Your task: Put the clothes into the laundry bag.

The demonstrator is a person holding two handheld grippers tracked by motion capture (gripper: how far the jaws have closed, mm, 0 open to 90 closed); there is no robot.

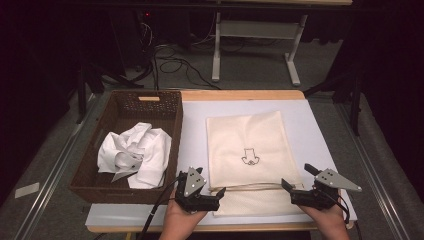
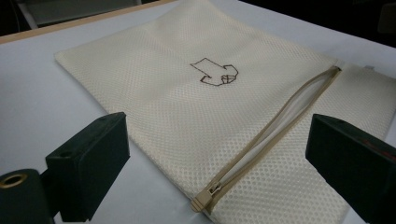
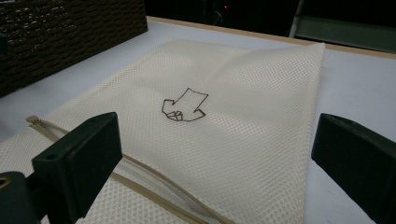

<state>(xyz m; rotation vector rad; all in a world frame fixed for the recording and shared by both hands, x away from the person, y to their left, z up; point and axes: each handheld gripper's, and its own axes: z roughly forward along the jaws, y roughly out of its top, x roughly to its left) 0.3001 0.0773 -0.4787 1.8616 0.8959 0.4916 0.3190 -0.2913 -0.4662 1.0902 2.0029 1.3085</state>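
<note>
A cream mesh laundry bag (image 1: 247, 135) lies flat in the middle of the white mat (image 1: 194, 125), with a small brown outline drawing on it. Its zipper (image 2: 275, 135) runs across the near end and is parted, showing white inside; the pull (image 2: 205, 198) sits at the left corner. My left gripper (image 1: 209, 181) hovers at the bag's near left corner, open, with the zipper end between its jaws (image 2: 217, 130). My right gripper (image 1: 297, 176) is at the near right corner, open, looking over the bag (image 3: 224, 88) and zipper (image 3: 140, 179).
A dark wicker basket (image 1: 125, 192) stands left of the mat and holds a crumpled white garment (image 1: 135, 155). Its wall shows in the right gripper view (image 3: 70, 32). Beyond the table are white desk legs (image 1: 216, 50) and floor cables.
</note>
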